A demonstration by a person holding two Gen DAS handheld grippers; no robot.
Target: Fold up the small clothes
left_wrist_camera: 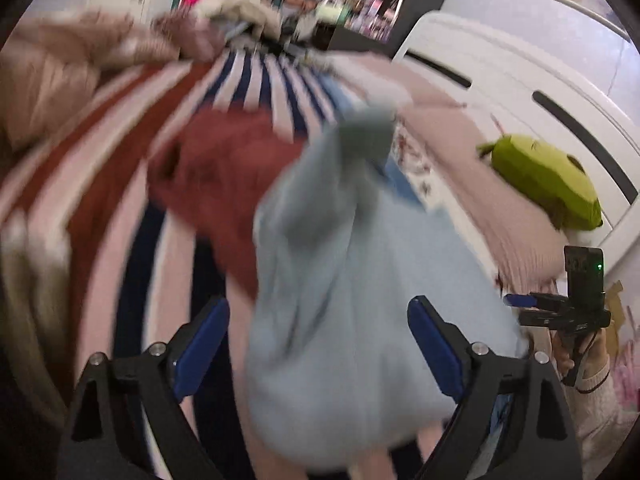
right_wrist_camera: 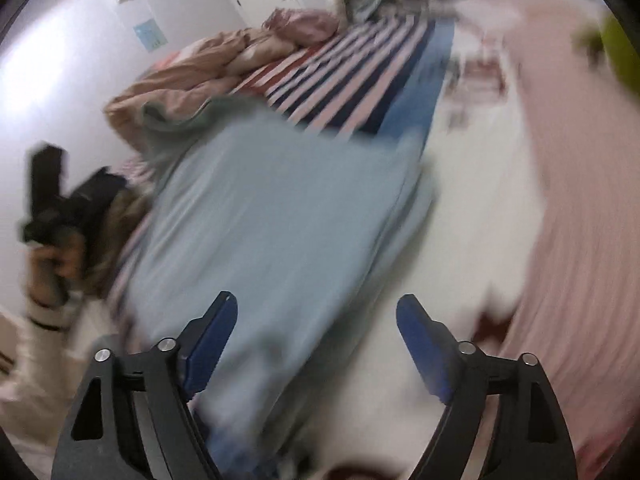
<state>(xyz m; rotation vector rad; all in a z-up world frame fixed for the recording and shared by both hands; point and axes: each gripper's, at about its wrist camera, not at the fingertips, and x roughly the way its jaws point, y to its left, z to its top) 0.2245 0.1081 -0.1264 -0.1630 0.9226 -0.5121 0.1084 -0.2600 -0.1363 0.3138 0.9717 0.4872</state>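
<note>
A light blue garment [left_wrist_camera: 352,280] lies on a striped bed, blurred by motion. It runs between the open fingers of my left gripper [left_wrist_camera: 320,320], which hold nothing. A dark red garment [left_wrist_camera: 224,176] lies beside it to the left. In the right wrist view the same light blue garment [right_wrist_camera: 272,216] spreads out flat ahead of my right gripper [right_wrist_camera: 316,320], whose fingers are wide open and empty above its near edge. The right gripper also shows in the left wrist view [left_wrist_camera: 560,308], held by a hand at the right.
The bed has a red, white and navy striped cover [left_wrist_camera: 256,80] [right_wrist_camera: 352,76]. A crumpled pink-brown quilt [right_wrist_camera: 192,80] lies at its far side. A pink blanket [right_wrist_camera: 568,200] and a green plush toy [left_wrist_camera: 548,180] lie to the right. A white headboard [left_wrist_camera: 520,80] stands behind.
</note>
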